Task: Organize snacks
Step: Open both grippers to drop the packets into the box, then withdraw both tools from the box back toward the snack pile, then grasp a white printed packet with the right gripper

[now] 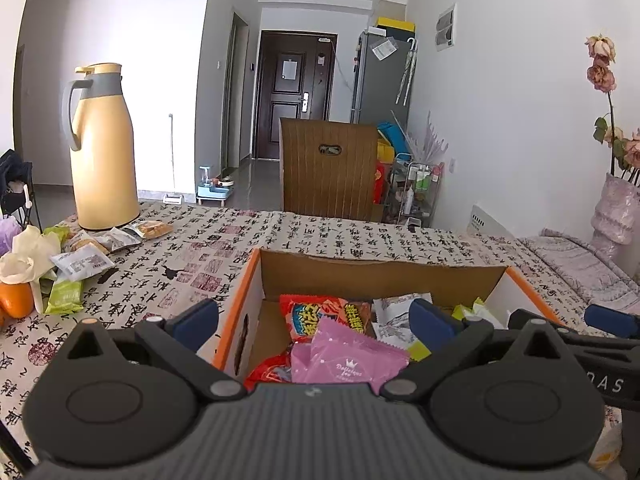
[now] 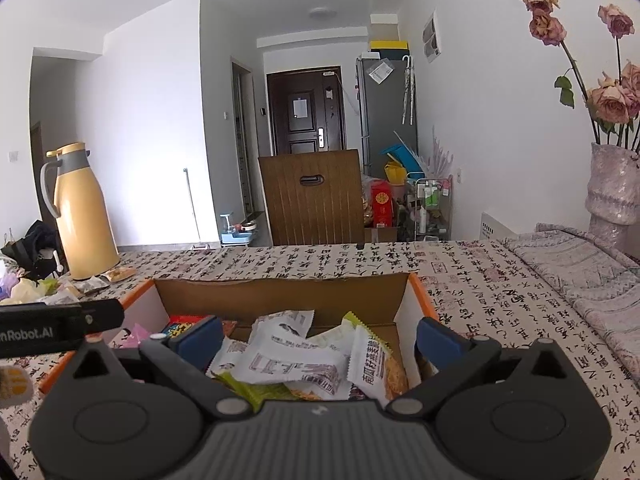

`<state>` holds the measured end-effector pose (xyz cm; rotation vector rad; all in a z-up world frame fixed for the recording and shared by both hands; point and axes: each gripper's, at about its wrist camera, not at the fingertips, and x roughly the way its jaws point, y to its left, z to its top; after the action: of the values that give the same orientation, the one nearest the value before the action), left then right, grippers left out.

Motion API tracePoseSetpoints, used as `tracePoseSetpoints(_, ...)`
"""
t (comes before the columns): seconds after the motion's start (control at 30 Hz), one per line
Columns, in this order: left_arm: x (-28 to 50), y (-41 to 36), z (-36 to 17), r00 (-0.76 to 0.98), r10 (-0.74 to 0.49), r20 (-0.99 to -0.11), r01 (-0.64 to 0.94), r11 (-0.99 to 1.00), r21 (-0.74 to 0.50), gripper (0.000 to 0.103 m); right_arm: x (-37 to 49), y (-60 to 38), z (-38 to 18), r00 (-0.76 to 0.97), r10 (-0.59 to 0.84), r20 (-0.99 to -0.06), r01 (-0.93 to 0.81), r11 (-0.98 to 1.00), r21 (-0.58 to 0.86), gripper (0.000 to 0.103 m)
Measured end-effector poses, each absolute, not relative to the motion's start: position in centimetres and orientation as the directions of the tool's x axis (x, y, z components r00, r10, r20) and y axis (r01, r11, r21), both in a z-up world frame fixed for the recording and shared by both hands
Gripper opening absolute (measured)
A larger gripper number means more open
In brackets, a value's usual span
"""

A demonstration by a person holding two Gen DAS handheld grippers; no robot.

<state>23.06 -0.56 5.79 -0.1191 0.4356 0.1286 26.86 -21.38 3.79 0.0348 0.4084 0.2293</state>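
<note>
An open cardboard box (image 1: 237,300) with an orange rim stands on the calligraphy-print tablecloth. Inside lie a red packet (image 1: 320,314), a pink packet (image 1: 346,360) and several white and green packets (image 2: 288,356). My left gripper (image 1: 316,320) hovers open over the box's left part, with nothing between its blue pads (image 1: 200,316). Over the right part of the box (image 2: 280,292), my right gripper (image 2: 320,340) is open too and holds nothing. Loose snack packets (image 1: 86,258) lie on the table at the far left, apart from both grippers.
A yellow thermos jug (image 1: 104,148) stands behind the loose snacks, with an orange (image 1: 16,300) and a pale flower near the left edge. A vase of dried roses (image 2: 614,188) sits at the right. A wooden chair back (image 1: 328,168) rises beyond the table's far edge.
</note>
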Motion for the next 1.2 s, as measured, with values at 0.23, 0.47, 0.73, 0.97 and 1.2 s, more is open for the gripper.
tracePoseSetpoints(0.23, 21.8, -1.0, 7.4, 0.907, 0.076, -0.414, -0.125, 0.988, -0.093, 0.103, 25.4, -22.2, 5.0, 0.892, 0.216, -0.397, -0.206, 0.976, 0.068, 0.103)
tracePoseSetpoints(0.47, 19.9, -1.3, 7.9, 0.901, 0.056, -0.430, -0.103, 0.991, -0.088, 0.103, 23.3, -23.4, 5.2, 0.880, 0.226, -0.418, -0.220, 0.973, 0.064, 0.103)
tracePoseSetpoints(0.73, 17.4, -0.5, 5.8, 0.867, 0.054, -0.496, -0.106, 0.991, -0.078, 0.103, 21.1, -24.6, 2.9, 0.836, 0.220, -0.504, -0.228, 0.973, 0.046, 0.103)
tracePoseSetpoints(0.97, 16.2, -0.6, 2.9, 0.826, 0.052, -0.561, -0.116, 0.990, -0.080, 0.103, 20.1, -25.3, 0.0, 0.799, 0.163, -0.579, -0.202, 0.979, -0.002, 0.103)
tracePoseSetpoints(1.2, 16.4, -1.0, 1.3, 0.808, 0.040, -0.588, -0.094, 0.994, -0.062, 0.103, 20.7, -24.5, -1.6, 0.761, 0.157, -0.629, -0.224, 0.974, -0.028, 0.098)
